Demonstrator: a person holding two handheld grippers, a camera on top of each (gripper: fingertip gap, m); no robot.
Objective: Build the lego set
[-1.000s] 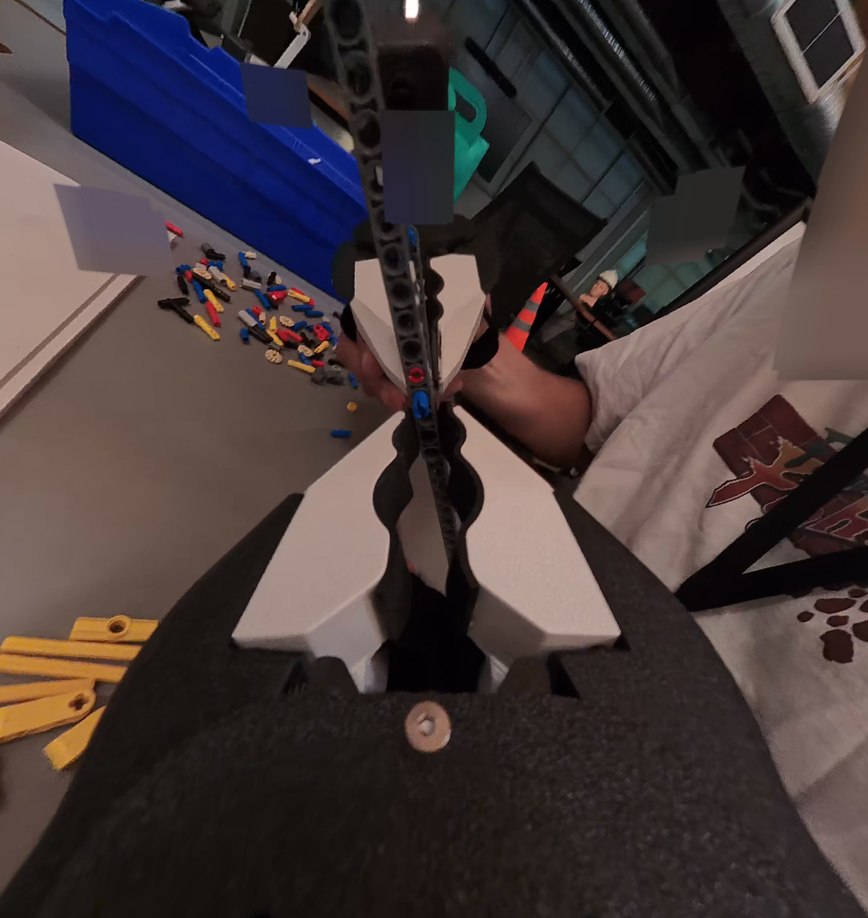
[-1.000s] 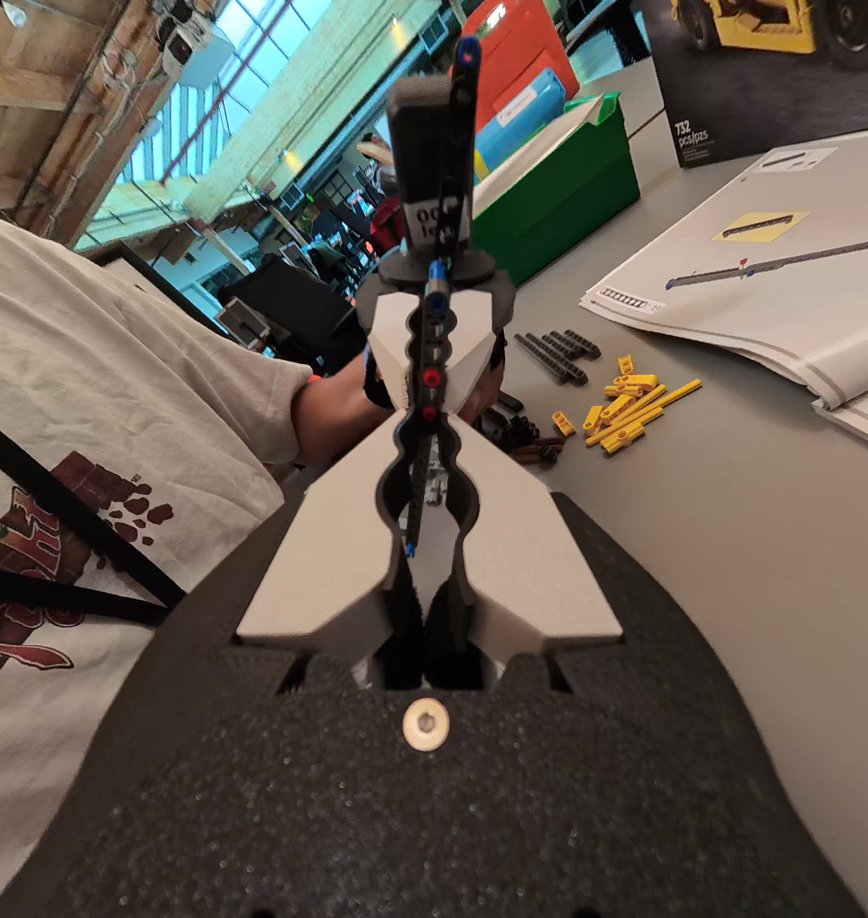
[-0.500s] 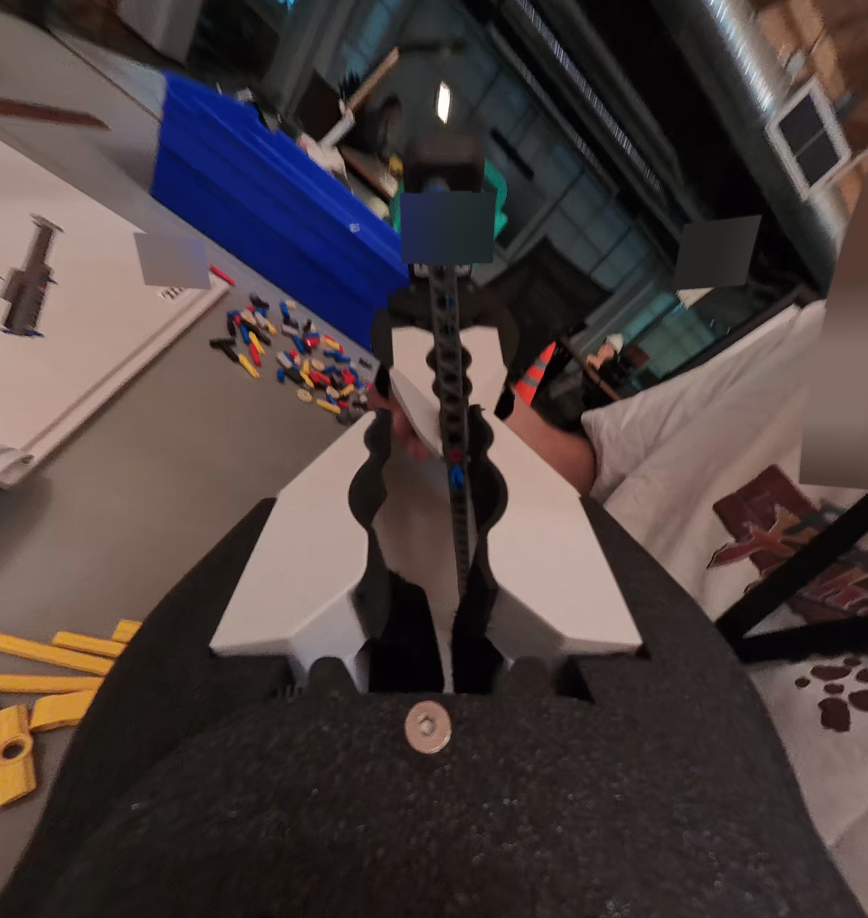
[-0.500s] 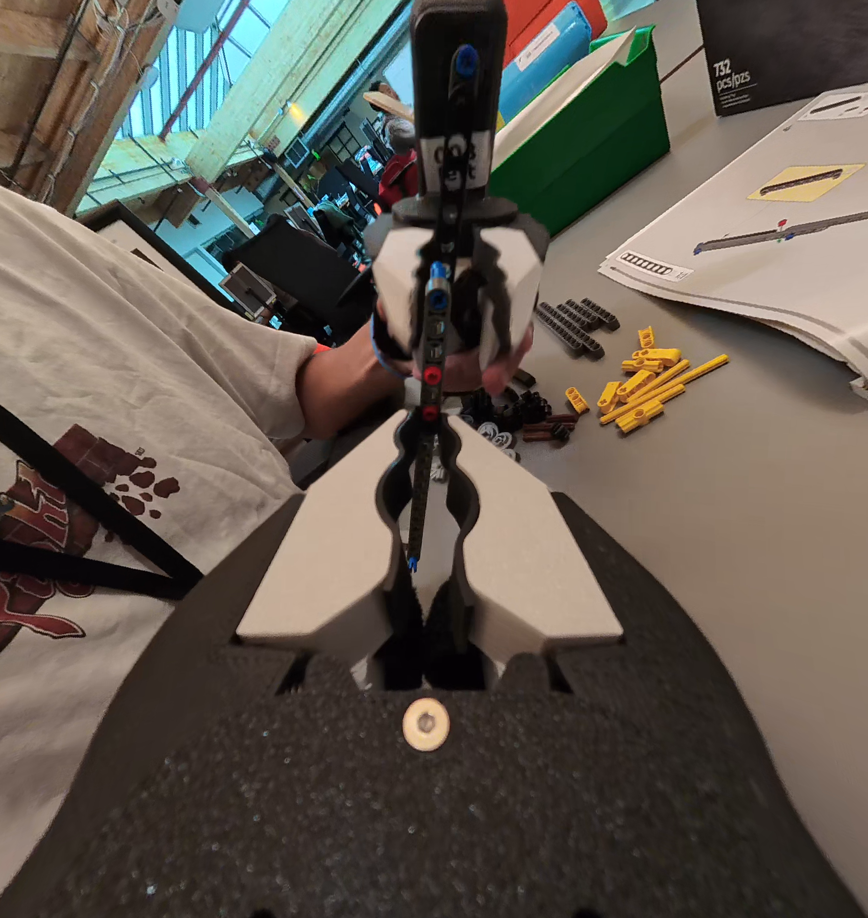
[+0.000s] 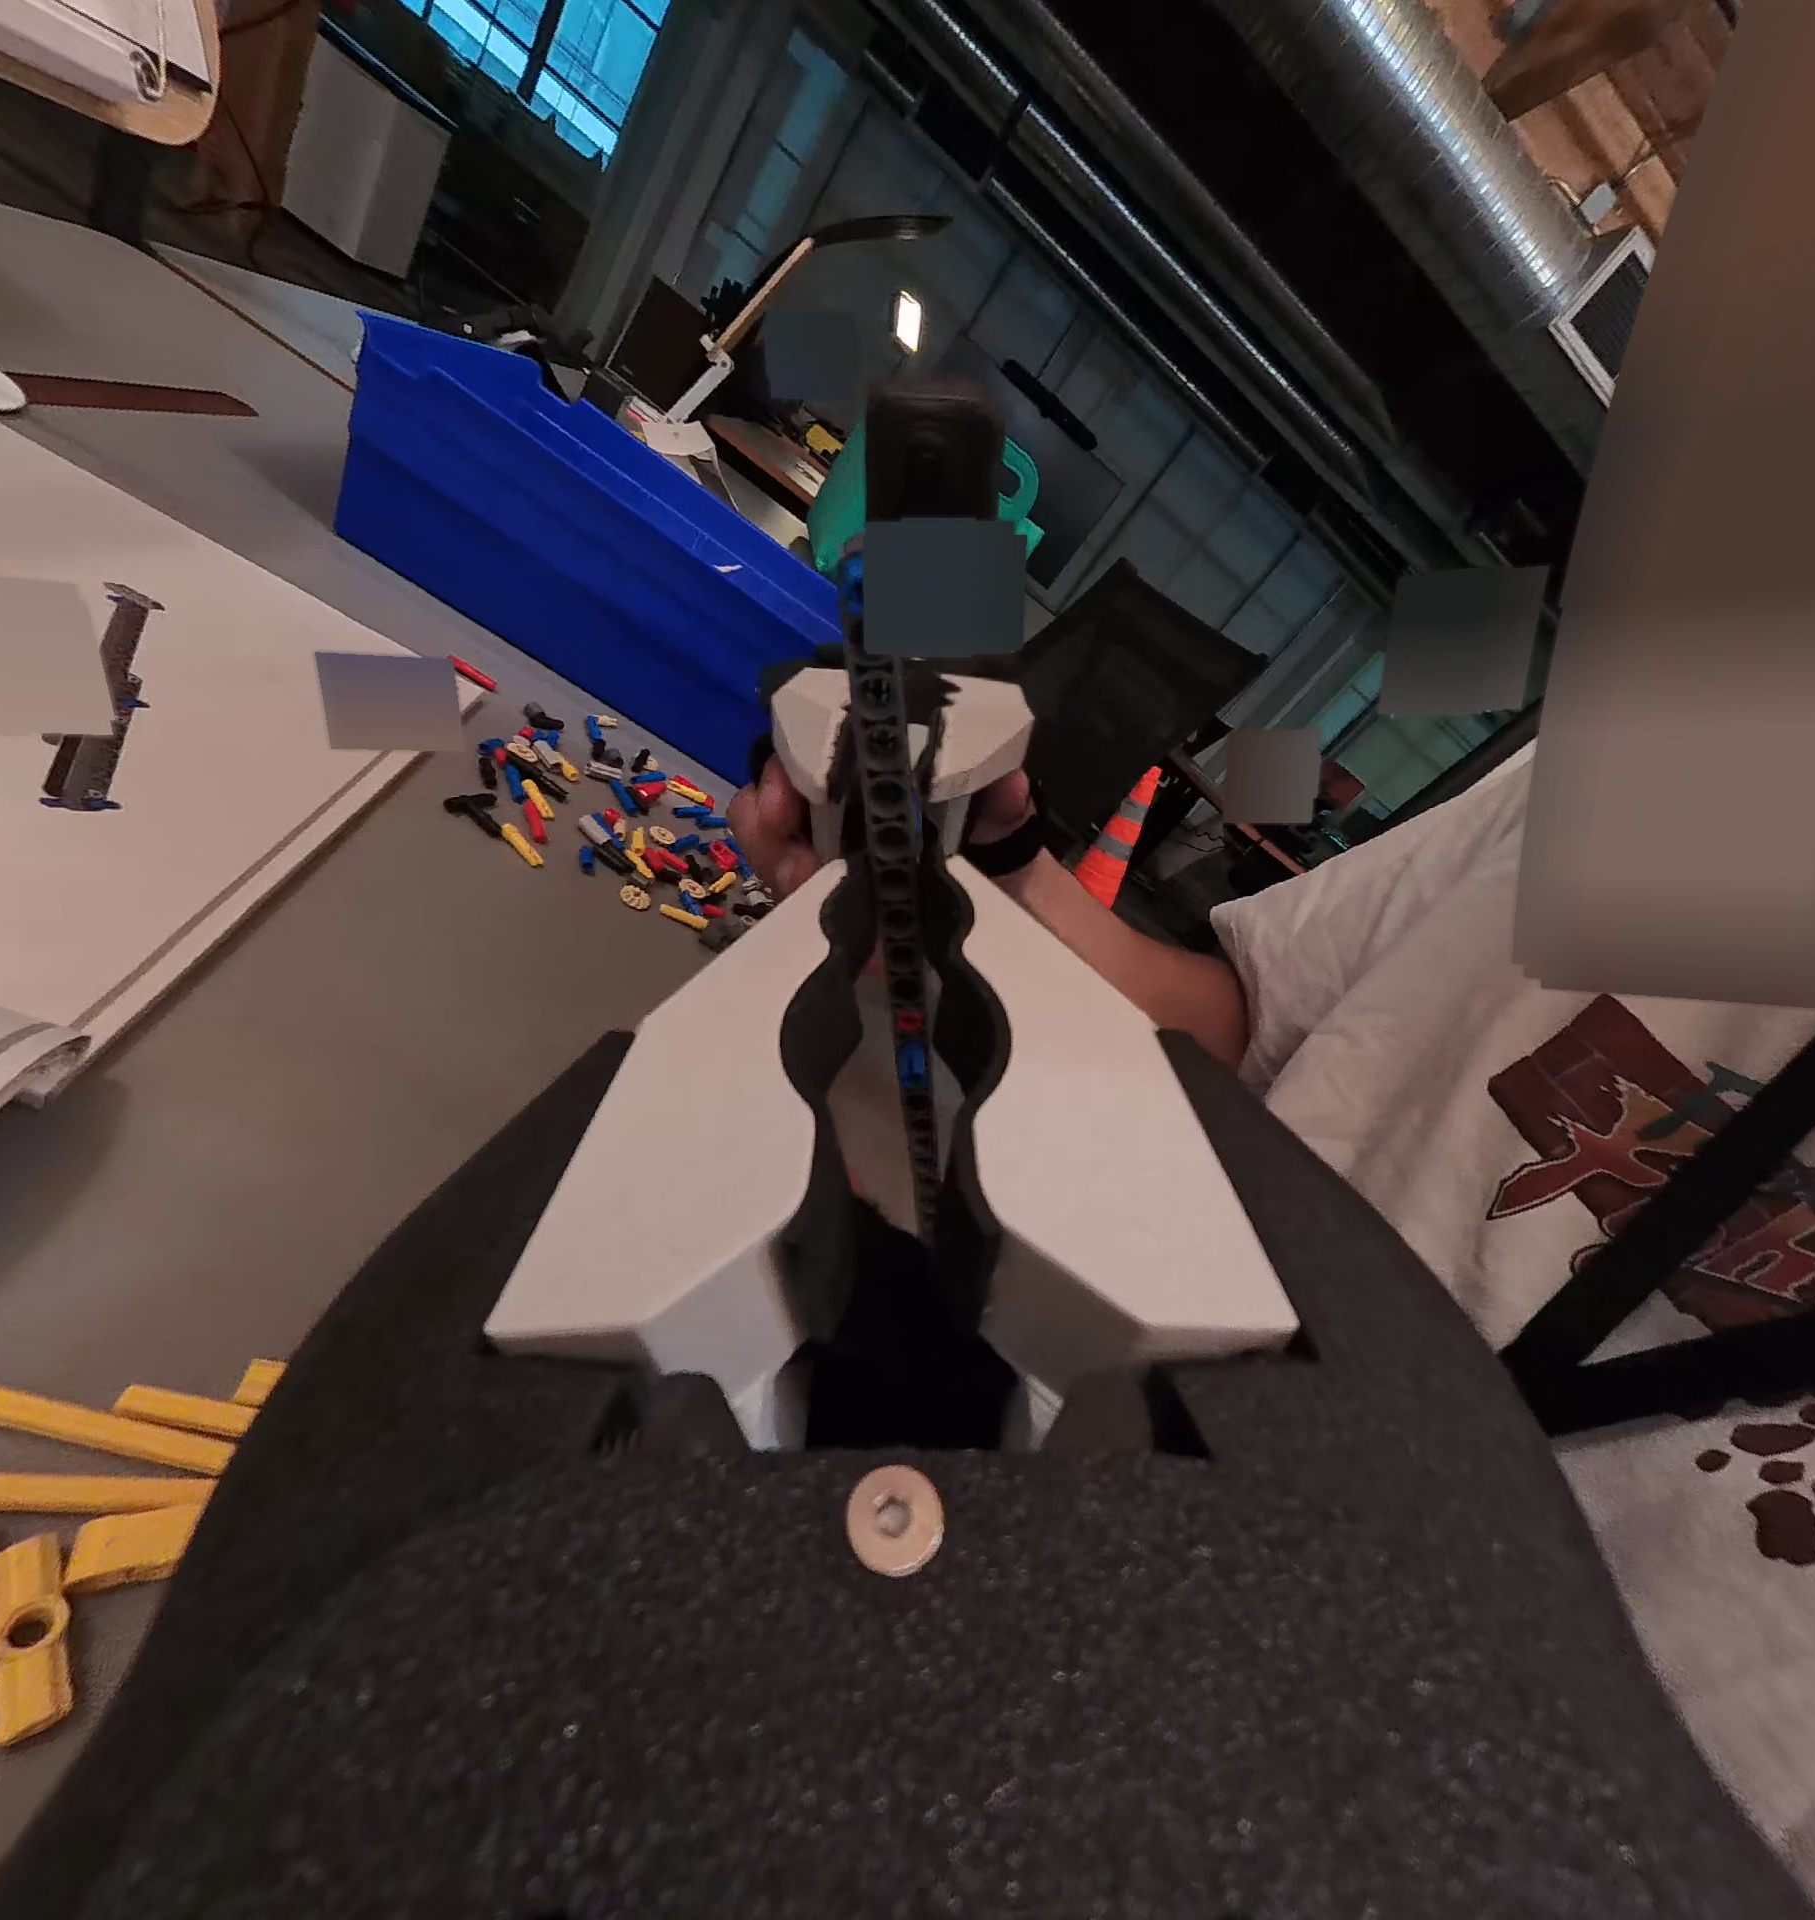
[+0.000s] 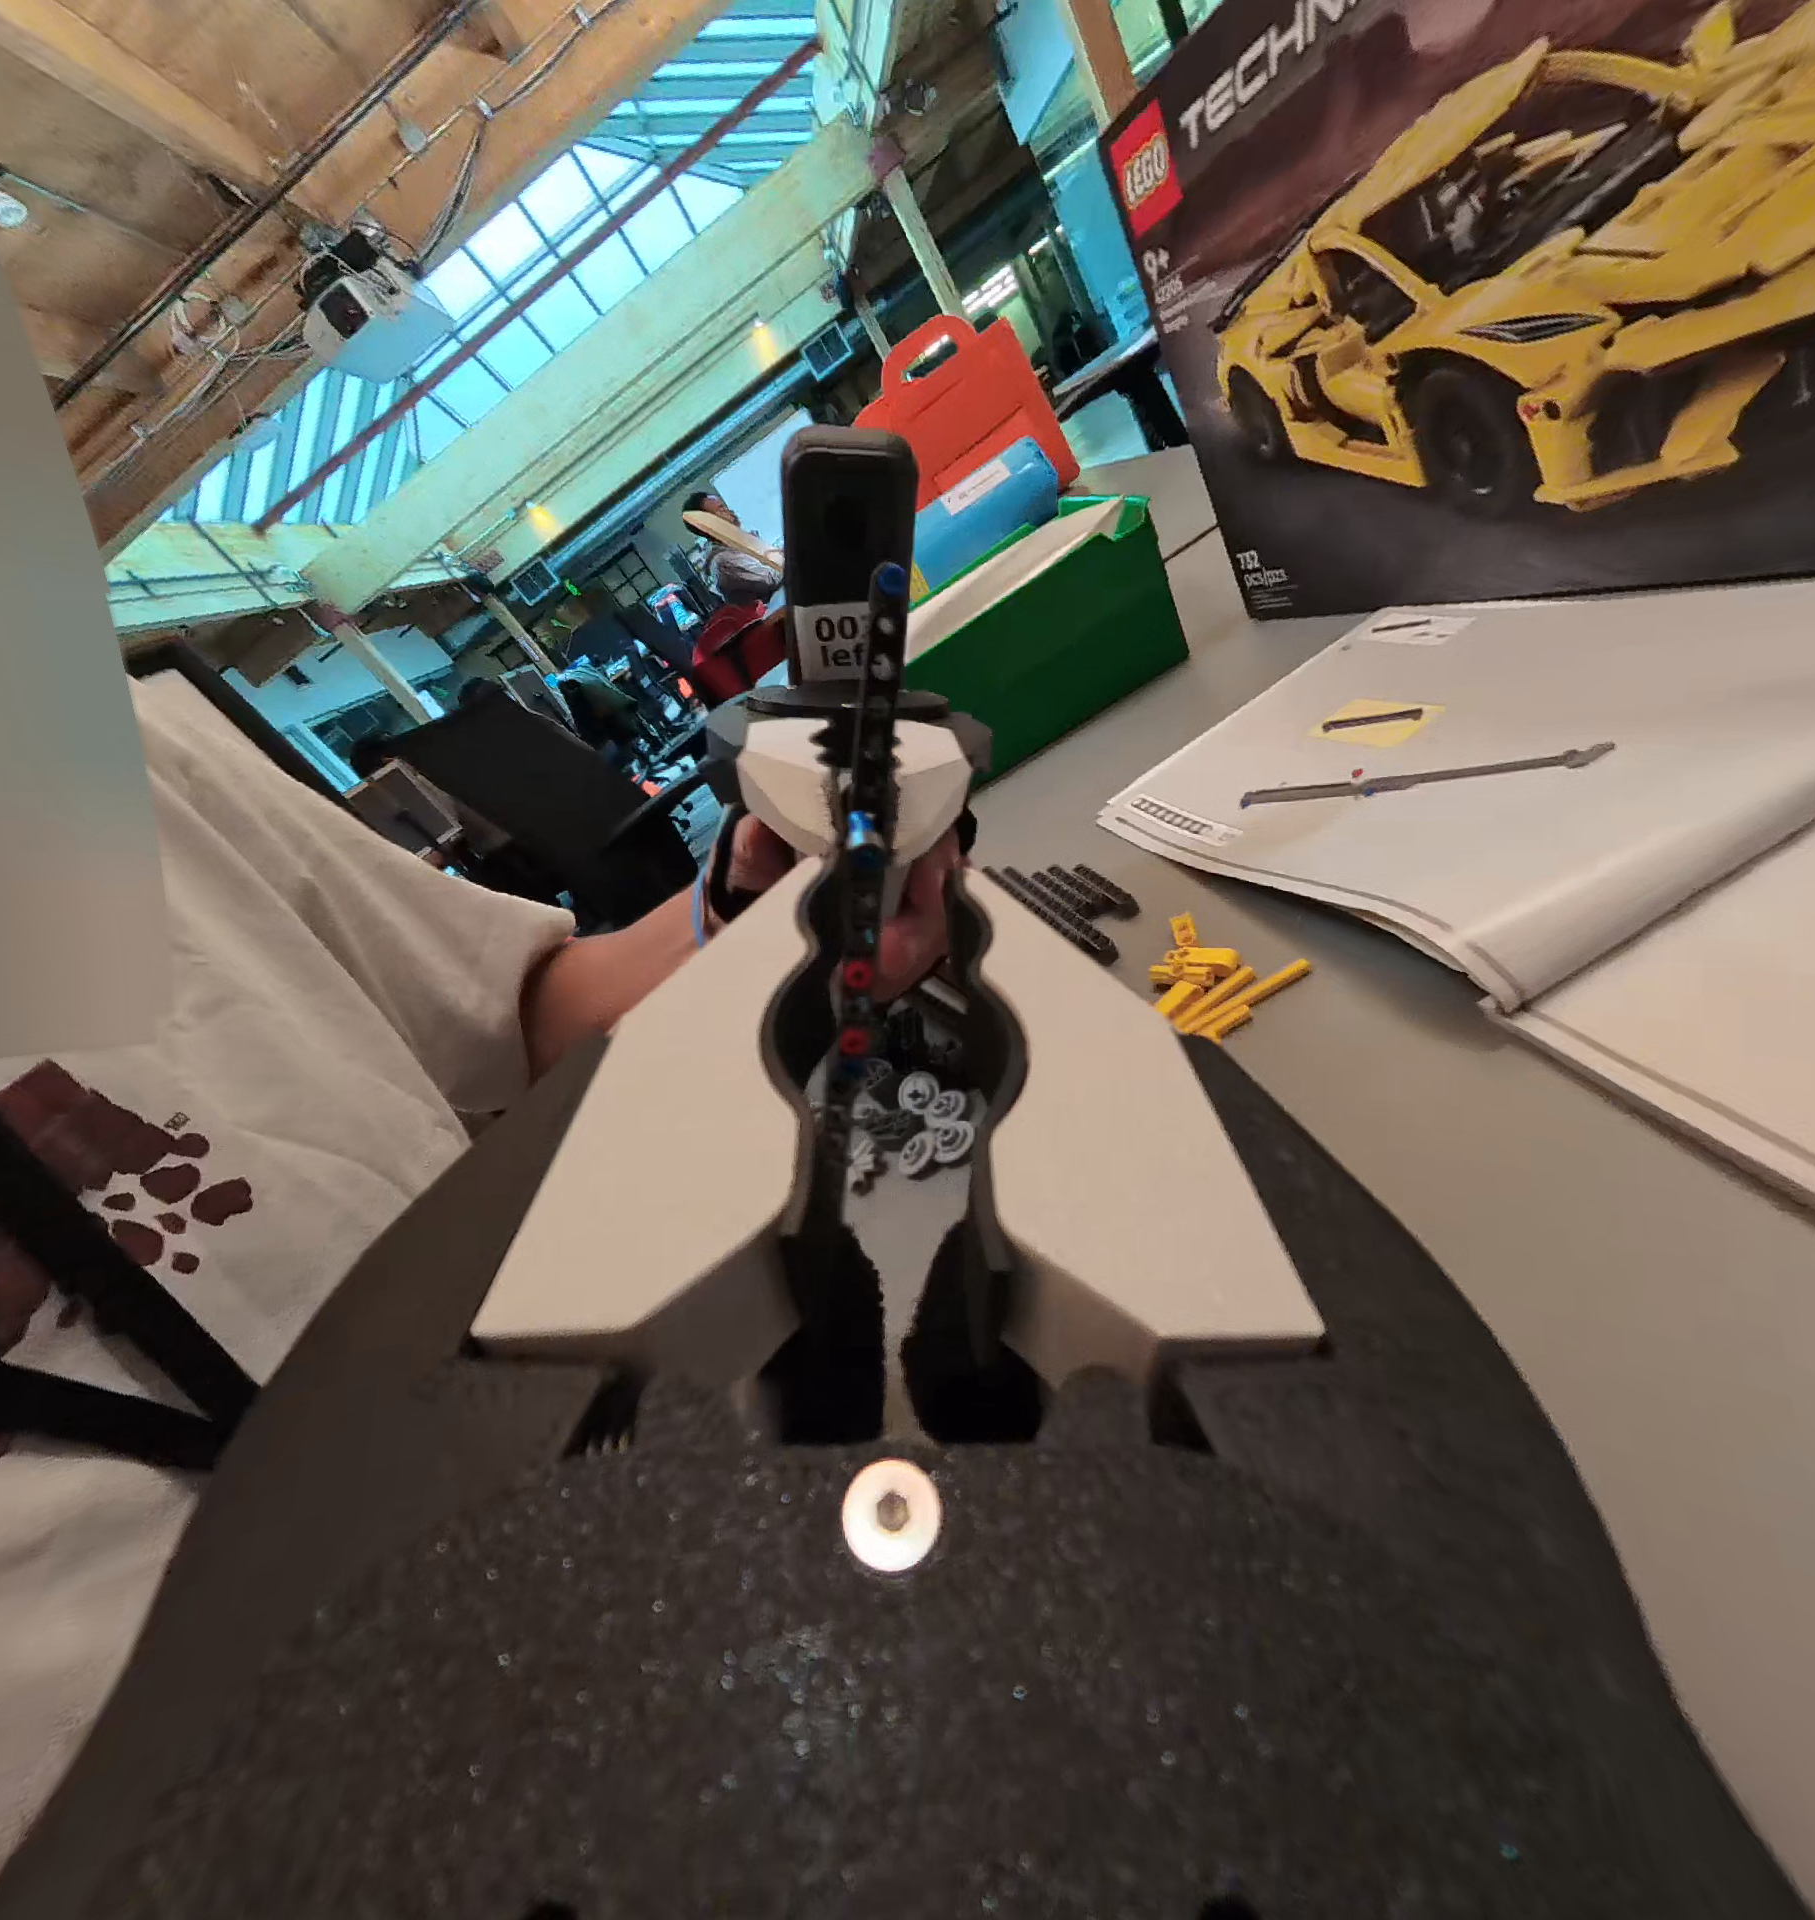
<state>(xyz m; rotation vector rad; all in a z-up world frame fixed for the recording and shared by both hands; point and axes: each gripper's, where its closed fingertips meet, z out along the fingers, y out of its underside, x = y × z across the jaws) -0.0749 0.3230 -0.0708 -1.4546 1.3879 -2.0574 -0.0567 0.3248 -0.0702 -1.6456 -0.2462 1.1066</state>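
Note:
A long dark grey holed beam [image 5: 895, 925] with red and blue pins is held in the air between my two grippers, which face each other. My left gripper [image 5: 898, 883] is shut on it, with the blue pin well inside the jaws. It also shows in the right wrist view [image 6: 851, 774], closed around the beam's far part. My right gripper [image 6: 892, 883] stands a little open. The beam [image 6: 859, 935] lies against its left pad, and a hand shows in the gap beside it. The right gripper also shows in the left wrist view [image 5: 887, 727].
A blue bin [image 5: 570, 520], a heap of small coloured pieces [image 5: 622, 810], the open booklet [image 5: 155, 831] and yellow beams [image 5: 82, 1455] lie to the left. The set box [image 6: 1505, 312], a green bin [image 6: 1048, 634], dark beams [image 6: 1059, 904] and grey gears [image 6: 924, 1122] are on the table. Both grippers' tips are close together, under 4 cm apart.
My left gripper opened, slid farther along the beam and shut again with the blue pin deeper in. My right gripper's jaws have widened. Both views tilted upward.

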